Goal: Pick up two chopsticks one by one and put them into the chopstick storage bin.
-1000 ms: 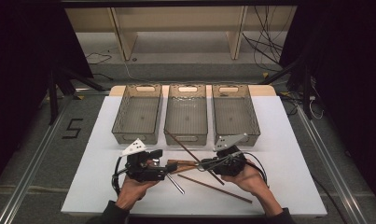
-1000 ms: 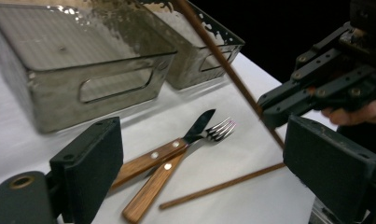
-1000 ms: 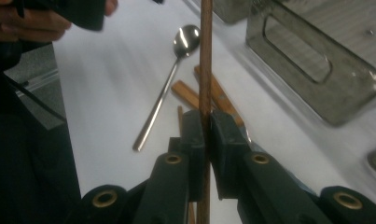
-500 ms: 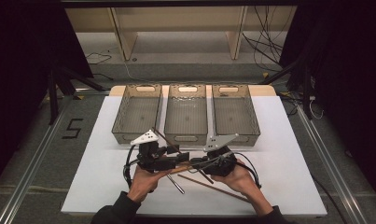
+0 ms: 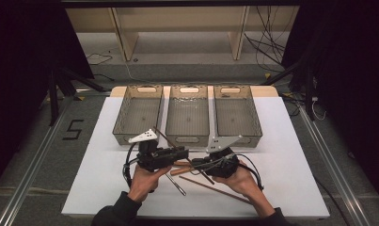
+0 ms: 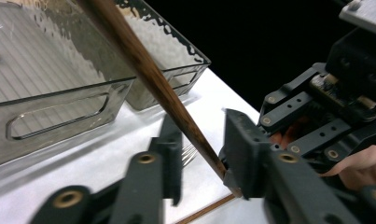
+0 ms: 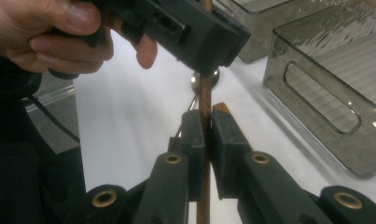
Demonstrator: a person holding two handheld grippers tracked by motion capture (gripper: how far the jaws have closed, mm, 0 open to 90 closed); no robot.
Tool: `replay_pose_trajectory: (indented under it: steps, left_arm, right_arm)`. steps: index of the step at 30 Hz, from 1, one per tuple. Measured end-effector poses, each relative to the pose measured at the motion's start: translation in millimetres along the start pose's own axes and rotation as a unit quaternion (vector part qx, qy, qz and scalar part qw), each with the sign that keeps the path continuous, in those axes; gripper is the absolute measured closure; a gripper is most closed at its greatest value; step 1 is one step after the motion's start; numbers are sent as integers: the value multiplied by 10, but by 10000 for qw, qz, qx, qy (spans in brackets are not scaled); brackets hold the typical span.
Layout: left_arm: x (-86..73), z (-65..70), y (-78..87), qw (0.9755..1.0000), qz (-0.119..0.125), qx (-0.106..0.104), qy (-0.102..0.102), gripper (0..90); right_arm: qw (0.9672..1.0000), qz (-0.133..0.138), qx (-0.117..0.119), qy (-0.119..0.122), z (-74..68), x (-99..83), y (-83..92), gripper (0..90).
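The right gripper (image 7: pixel 205 140) is clenched on a thin, dark brown wooden chopstick (image 7: pixel 205 100); its two black jaws press the stick from both sides in the right gripper view. In the high view this gripper (image 5: pixel 207 165) sits over the near middle of the white table (image 5: pixel 290 155), and the chopstick (image 5: pixel 164 138) slants up and to the far left from it, its tip reaching toward the near wall of the left bin.

The left gripper (image 5: pixel 181 153) points right toward the other one, near it. Its jaws have just been closing, with the same chopstick between them. In the left gripper view the chopstick (image 6: pixel 143 65) runs down to the inner face of the right-hand jaw and touches it, while the other jaw stands a little apart from the stick, so this gripper (image 6: pixel 202 154) is not yet clamped on it.

Three clear, smoky plastic bins (image 5: pixel 188 135) stand side by side on the far half of the table. On the table under the grippers lie a silver metal utensil (image 5: pixel 176 184), a second brown wooden chopstick (image 5: pixel 210 189) stretching to the near right, and a short brown stick (image 5: pixel 181 170) between the two hands.
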State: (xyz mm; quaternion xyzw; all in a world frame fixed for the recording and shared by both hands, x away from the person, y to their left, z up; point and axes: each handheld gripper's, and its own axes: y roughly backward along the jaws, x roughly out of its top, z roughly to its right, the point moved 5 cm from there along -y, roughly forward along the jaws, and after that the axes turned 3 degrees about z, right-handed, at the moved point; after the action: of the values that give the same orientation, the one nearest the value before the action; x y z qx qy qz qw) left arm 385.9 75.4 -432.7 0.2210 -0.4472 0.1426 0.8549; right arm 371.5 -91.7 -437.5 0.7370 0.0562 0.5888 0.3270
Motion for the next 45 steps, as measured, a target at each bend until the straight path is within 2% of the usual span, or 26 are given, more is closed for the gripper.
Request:
replay_pose_trajectory:
  steps: [2, 6, 7, 8, 10, 12, 13, 14, 17, 18, 20, 25, 29, 32, 37, 45]
  left_arm:
    - [12, -8, 11, 10000, 23, -55, 12, 750]
    - [40, 10, 24, 9991, 37, -383, 190, 814]
    - [44, 19, 26, 9991, 42, -382, 179, 833]
    - [45, 18, 28, 9996, 17, -282, 49, 842]
    - [56, -2, 44, 9993, 12, -344, 107, 845]
    - [79, -11, 69, 9995, 26, -306, 68, 846]
    - [95, -16, 86, 9995, 41, -296, 36, 847]
    - [119, -23, 107, 9996, 82, -258, -3, 848]
    - [201, -70, 187, 9998, 154, -122, -68, 848]
    - [234, -100, 220, 9998, 188, -55, -94, 848]
    - [309, -158, 293, 9995, 286, 61, -92, 848]
    - [524, -319, 479, 9976, 505, 442, -168, 846]
    - [698, -479, 605, 9956, 574, 709, -192, 846]
    - [845, -619, 702, 9946, 608, 840, -107, 846]
    - [1073, -759, 856, 9928, 709, 965, -43, 846]
    - [1356, -947, 1010, 9866, 797, 1414, -184, 846]
  right_arm:
    - [10000, 38, 43, -22, -9, 2, 1, 846]
    - [9999, 113, 95, -16, -17, 6, 3, 841]
    - [9999, 119, 95, 10, -16, 5, -1, 835]
    - [9999, 128, 96, 6, -16, 6, -4, 826]
    - [9996, 235, 152, -76, -16, 17, 15, 776]
    - [9995, 301, 92, -91, 1, 24, 54, 695]
    - [9992, 362, 88, -152, 18, 19, 99, 621]
    - [9990, 398, 38, -189, 34, 12, 125, 579]
    - [9987, 434, -32, -265, 71, -21, 181, 548]
    - [9982, 476, -144, -333, 116, -67, 230, 487]
    - [9978, 489, -215, -390, 139, -93, 252, 451]
    - [9948, 589, -517, -644, 242, -225, 343, 343]
    - [9925, 624, -633, -843, 303, -333, 409, 288]
    - [9920, 593, -663, -895, 317, -367, 423, 261]
    - [9905, 619, -750, -976, 336, -440, 472, 245]
    - [9882, 640, -834, -1110, 379, -562, 535, 206]
